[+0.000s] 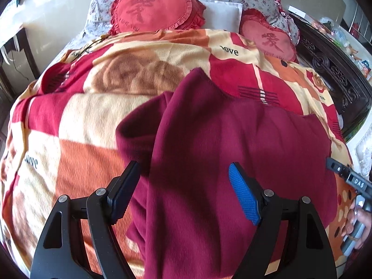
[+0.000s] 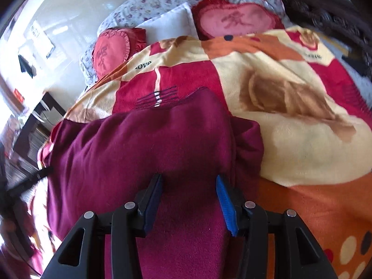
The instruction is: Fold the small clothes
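One maroon garment (image 1: pixel 232 139) lies on the patterned blanket (image 1: pixel 93 121), with bare blanket on both its sides and beyond its far edge up to two heart-shaped red cushions (image 1: pixel 153 11). The left gripper (image 1: pixel 183 193) hangs spread wide above the garment, pads clear of it. The right gripper (image 2: pixel 188 200) stands half spread with garment cloth between its pads; a grip cannot be told.
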